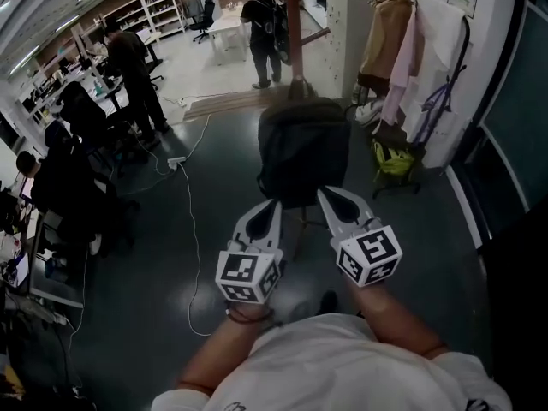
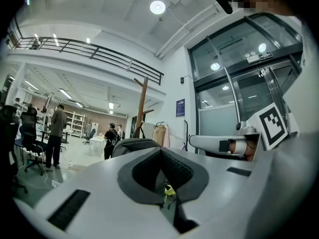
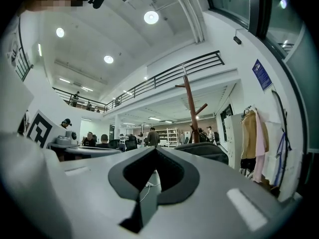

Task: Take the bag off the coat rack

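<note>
The dark bag (image 1: 304,148) hangs on the brown pole (image 1: 294,24) of the coat rack, straight in front of both grippers and just past their tips. Neither one holds it. The left gripper (image 1: 267,212) has its fingers pressed together with nothing between them. The right gripper (image 1: 336,199) is the same. Close on the right, coats (image 1: 390,50) hang in a row and a yellow-green bag (image 1: 392,161) sits low down. On the left, the dark floor (image 1: 128,272) is open, with only a white cable (image 1: 190,221).
</note>
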